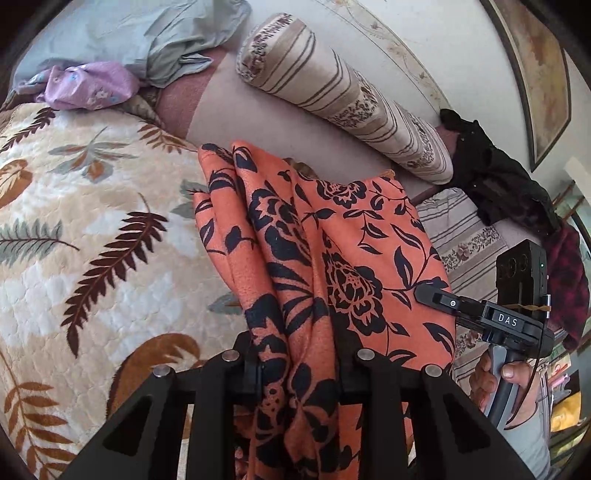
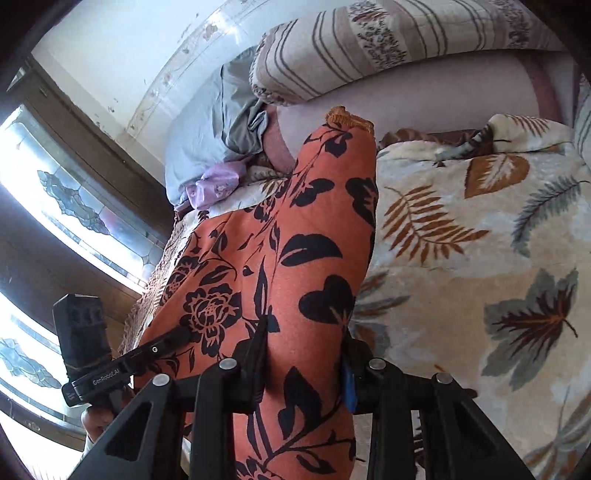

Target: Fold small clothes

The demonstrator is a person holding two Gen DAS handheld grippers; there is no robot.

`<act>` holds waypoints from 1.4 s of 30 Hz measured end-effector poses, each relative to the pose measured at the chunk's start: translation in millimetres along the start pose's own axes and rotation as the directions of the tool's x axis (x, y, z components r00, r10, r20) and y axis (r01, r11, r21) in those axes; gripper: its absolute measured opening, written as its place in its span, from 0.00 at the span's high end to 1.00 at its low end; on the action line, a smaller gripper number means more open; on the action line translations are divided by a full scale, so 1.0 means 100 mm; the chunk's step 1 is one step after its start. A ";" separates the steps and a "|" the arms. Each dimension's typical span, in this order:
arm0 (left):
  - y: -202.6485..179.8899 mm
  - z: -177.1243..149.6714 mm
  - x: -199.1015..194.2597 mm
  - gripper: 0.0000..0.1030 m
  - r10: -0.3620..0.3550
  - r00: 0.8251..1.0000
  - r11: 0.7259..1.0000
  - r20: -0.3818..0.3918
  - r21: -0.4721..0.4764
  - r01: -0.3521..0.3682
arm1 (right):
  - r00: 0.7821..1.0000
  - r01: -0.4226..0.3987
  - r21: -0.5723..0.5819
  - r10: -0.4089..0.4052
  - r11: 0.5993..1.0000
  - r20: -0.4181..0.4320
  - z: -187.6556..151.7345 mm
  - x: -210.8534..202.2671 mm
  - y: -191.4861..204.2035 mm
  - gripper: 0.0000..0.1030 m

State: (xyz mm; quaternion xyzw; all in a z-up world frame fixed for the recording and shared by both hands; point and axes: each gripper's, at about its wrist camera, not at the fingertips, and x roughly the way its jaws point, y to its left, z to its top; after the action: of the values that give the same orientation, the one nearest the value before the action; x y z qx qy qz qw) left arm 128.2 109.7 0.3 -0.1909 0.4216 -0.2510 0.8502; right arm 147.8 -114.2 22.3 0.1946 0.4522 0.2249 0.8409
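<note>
Left wrist view puts your left hand-held gripper (image 1: 301,365) at the bottom centre of the frame, its jaws clamped on a bunched edge of the orange cloth with black flowers (image 1: 325,236). The cloth rises from the jaws into the middle of the frame, hanging in folds above the leaf-patterned blanket (image 1: 92,229) that covers the bed on the left. At the right edge you see your right hand-held gripper (image 1: 430,291) from the side, its fingers closed on the far edge of the same cloth, with your hand (image 1: 506,384) on its grey handle below. A striped bolster (image 1: 343,96) lies across the upper centre, a black garment (image 1: 498,177) at the upper right, and a lilac cloth (image 1: 88,86) with a pale blue one (image 1: 147,33) at the upper left.

Right wrist view shows the right hand-held gripper (image 2: 306,354) clamped on the orange cloth (image 2: 280,236), which fills the centre. Your left hand-held gripper (image 2: 173,339) bites the cloth at the lower left.
</note>
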 end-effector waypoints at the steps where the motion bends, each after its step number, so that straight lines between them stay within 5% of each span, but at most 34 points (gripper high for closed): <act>1: -0.02 0.00 0.05 0.73 0.002 1.000 1.000 -0.009 0.009 -0.002 | 1.000 0.005 0.012 -0.005 1.000 0.002 -0.02 -0.05 -0.08 0.67; 6: 0.11 -0.18 0.35 0.70 0.009 0.997 1.000 -0.071 -0.011 -0.010 | 1.000 -0.016 0.103 0.017 0.995 -0.010 -0.18 0.01 -0.64 0.67; 10: 0.39 -0.43 0.67 0.52 0.144 0.972 0.988 -0.186 -0.035 -0.153 | 0.997 0.067 0.278 -0.050 0.958 -0.066 -0.46 0.20 -1.30 0.47; 13: 0.68 -0.53 0.56 0.42 0.192 0.962 0.976 -0.193 -0.062 -0.207 | 0.995 0.099 0.346 -0.091 0.933 -0.039 -0.62 0.09 -1.55 0.45; 16: 0.79 -0.57 0.30 0.41 0.230 0.962 0.971 -0.148 -0.030 -0.237 | 0.992 0.105 0.308 -0.120 0.945 0.028 -0.61 -0.12 -1.46 0.45; 21: 0.74 -0.63 0.00 0.32 0.218 0.973 0.976 -0.073 0.047 -0.215 | 0.988 0.005 0.206 -0.036 0.978 0.147 -0.50 -0.25 -1.04 0.31; 24: 0.65 -0.79 0.24 0.24 0.301 0.948 0.948 -0.099 0.138 -0.287 | 0.996 -0.025 0.173 0.009 0.985 0.091 -0.57 0.06 -0.95 0.20; 26: 0.75 -0.90 0.47 0.24 0.356 0.916 0.933 -0.185 0.133 -0.336 | 0.998 0.061 0.222 -0.053 0.973 -0.043 -0.67 0.41 -1.09 0.19; 27: 0.80 -0.93 0.48 0.24 0.338 0.919 0.941 -0.201 0.100 -0.324 | 0.995 0.084 0.252 -0.069 0.964 -0.065 -0.71 0.48 -1.12 0.19; 30: 0.80 -0.92 0.34 0.24 0.333 0.930 0.943 -0.152 0.068 -0.327 | 0.998 0.065 0.211 -0.067 0.975 0.005 -0.62 0.33 -0.95 0.19; 34: 0.72 -0.90 0.27 0.24 0.386 0.915 0.921 -0.121 0.103 -0.375 | 0.983 0.160 0.107 -0.169 0.981 0.071 -0.41 0.28 -0.77 0.19; 39: 0.62 -0.94 0.18 0.24 0.426 0.899 0.902 -0.101 0.126 -0.413 | 0.969 0.246 0.129 -0.245 0.961 -0.022 -0.46 0.63 -0.89 0.13; 42: 0.57 -0.95 0.06 0.24 0.435 0.897 0.896 -0.082 0.138 -0.422 | 0.963 0.266 0.089 -0.269 0.960 0.022 -0.62 0.50 -0.76 0.13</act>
State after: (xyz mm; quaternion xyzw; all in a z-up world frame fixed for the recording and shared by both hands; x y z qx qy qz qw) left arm 69.3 141.3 -88.7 -0.0290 0.4842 -0.0918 0.8697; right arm 134.9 -141.2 -83.2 0.1713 0.4694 0.0861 0.8620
